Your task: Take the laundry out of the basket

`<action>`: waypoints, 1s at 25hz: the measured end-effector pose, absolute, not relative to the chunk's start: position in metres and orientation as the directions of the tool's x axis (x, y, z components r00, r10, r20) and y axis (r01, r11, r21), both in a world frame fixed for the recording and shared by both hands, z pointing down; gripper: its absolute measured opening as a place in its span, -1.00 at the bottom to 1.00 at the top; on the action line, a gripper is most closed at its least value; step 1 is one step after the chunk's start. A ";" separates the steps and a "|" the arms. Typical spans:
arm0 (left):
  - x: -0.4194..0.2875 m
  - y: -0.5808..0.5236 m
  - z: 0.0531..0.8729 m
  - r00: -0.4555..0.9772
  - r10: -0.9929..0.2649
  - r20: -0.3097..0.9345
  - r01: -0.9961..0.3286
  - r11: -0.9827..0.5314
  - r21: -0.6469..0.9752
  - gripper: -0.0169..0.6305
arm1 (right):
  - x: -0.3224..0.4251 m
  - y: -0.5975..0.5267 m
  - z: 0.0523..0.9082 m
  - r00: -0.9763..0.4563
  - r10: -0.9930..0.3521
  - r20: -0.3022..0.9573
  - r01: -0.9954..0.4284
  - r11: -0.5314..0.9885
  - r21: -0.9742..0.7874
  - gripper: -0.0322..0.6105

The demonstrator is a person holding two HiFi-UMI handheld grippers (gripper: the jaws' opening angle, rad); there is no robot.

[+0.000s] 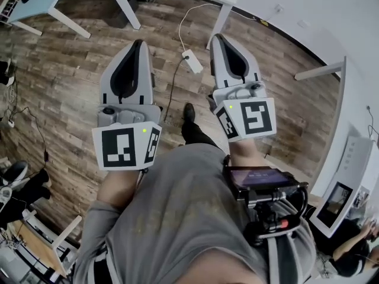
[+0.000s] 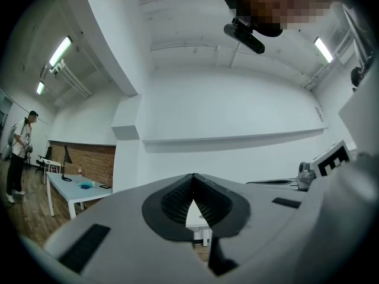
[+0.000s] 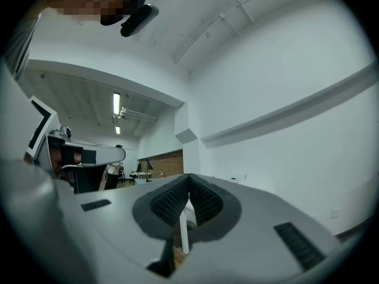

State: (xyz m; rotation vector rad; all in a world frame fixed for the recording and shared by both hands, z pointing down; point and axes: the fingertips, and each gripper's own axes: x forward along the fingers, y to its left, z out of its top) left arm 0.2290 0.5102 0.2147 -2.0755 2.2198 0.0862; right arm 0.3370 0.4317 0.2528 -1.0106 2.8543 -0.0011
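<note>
**Both grippers shut and empty over the floor**
The left gripper [image 1: 138,42] and right gripper [image 1: 218,38] each have their jaws pressed together on nothing (neither laundry nor basket appears in any view). Open wooden floor [image 1: 77,81] lies ahead, with table legs [image 1: 125,6] beyond, a white table edge [image 1: 346,93] to the right and a power adapter [image 1: 192,61] lying between the grippers.

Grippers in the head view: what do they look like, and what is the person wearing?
The left gripper and right gripper are pale grey shells with black ribbed pads, tapering to a point. Each carries a white cube with black square markers and a small green light. The person wears a grey T-shirt and dark trousers.
</note>
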 end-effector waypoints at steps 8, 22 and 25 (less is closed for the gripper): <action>0.189 0.433 0.203 -0.123 -0.985 -0.124 -0.992 0.126 -0.018 -0.92 | 0.299 0.343 0.239 -0.795 -0.594 -0.122 -0.595 0.803 -0.032 -0.88; 0.091 0.373 0.223 -0.211 -0.972 -0.102 -0.977 0.208 0.036 -0.92 | 0.209 0.266 0.251 -0.823 -0.562 -0.079 -0.562 0.827 -0.017 -0.88; 0.056 0.350 0.229 -0.203 -0.974 -0.099 -0.979 0.200 0.046 -0.92 | 0.179 0.243 0.255 -0.813 -0.577 -0.076 -0.578 0.816 -0.016 -0.88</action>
